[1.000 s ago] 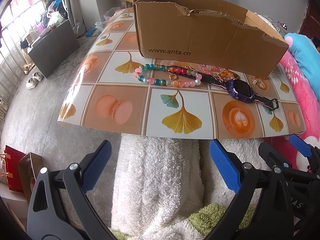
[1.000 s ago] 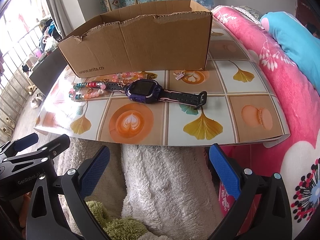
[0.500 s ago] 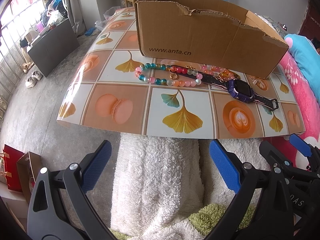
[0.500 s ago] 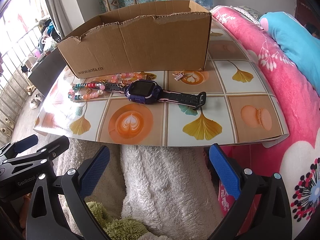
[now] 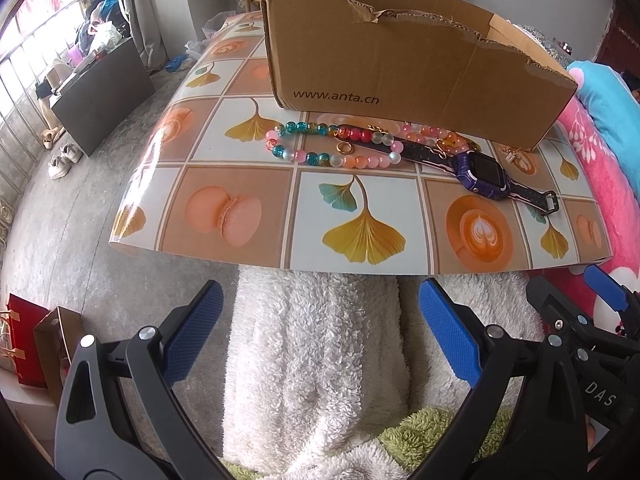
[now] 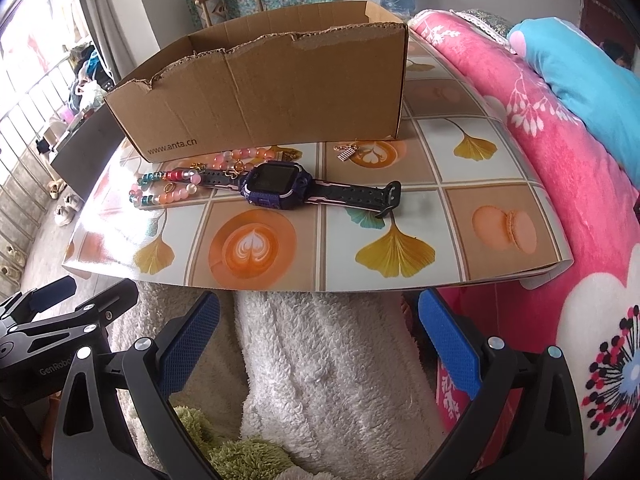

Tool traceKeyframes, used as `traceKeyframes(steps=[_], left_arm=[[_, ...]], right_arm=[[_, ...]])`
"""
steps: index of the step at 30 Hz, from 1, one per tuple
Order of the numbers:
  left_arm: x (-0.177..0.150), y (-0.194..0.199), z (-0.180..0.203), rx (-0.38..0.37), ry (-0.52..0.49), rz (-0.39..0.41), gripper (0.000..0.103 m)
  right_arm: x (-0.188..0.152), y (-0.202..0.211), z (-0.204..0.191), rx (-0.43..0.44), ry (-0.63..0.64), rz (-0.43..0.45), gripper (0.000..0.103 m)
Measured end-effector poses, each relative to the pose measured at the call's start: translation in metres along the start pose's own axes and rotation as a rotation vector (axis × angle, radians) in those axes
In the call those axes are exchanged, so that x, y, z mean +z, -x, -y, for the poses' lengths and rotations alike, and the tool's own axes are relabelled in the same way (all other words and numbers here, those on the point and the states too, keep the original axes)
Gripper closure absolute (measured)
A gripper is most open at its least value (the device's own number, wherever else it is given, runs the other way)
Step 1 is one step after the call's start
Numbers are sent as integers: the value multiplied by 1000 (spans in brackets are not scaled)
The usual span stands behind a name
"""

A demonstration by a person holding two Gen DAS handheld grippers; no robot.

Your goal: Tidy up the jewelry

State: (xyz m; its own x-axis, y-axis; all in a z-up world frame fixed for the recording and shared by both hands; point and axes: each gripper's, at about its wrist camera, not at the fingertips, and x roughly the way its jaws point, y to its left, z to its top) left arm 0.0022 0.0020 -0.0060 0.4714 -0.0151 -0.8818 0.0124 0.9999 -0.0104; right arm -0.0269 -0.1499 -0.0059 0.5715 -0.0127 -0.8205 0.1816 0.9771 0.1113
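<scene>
Little has changed over the last second. Both claws hang below the near edge of the desk (image 5: 224,184), over a white fluffy blanket (image 5: 320,340), and neither has closed or reached forward. The left claw (image 5: 320,336) stands wide with nothing between its blue pads (image 5: 192,332); the right claw (image 6: 318,336) is just as wide and just as empty. The left view has crept slightly nearer the desk, so the cardboard box (image 5: 400,68) sits a touch higher in it than before; the right view is nearly the same as a second ago.

The jewelry lies where it lay, on the patterned desk just in front of the box's printed wall. A loop of coloured beads (image 5: 332,148), teal, pink, red and orange, rests at the left with a small gold ring (image 5: 344,147) inside it. A purple watch (image 6: 276,186) lies to its right, one black strap running under the beads and the other stretched toward the pink bedcover (image 6: 540,120). A small gold charm (image 6: 346,154) sits apart, close to the box's right corner. A second strand of pale pink beads (image 6: 244,156) lies between the watch and the box. What the box holds cannot be seen.
</scene>
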Motion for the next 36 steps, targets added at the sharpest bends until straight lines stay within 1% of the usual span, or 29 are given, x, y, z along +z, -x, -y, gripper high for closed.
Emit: traceKeyframes(steps=[16,25,33,36], left_arm=[[6,-10,-6,22,10,-9,8],[22,-18,-11,83,-12,24,8],[36,-45,-18,124,-34,-14,8],[37,-46,-20,115,-39,-9,8]], right_arm=[[5,-15,5,0,-20,-23,6],[16,-25,8,-20,-1,-9,6],[30,-45,15,-20,6,-5,6],[31,-52,16,-36,21,-3,6]])
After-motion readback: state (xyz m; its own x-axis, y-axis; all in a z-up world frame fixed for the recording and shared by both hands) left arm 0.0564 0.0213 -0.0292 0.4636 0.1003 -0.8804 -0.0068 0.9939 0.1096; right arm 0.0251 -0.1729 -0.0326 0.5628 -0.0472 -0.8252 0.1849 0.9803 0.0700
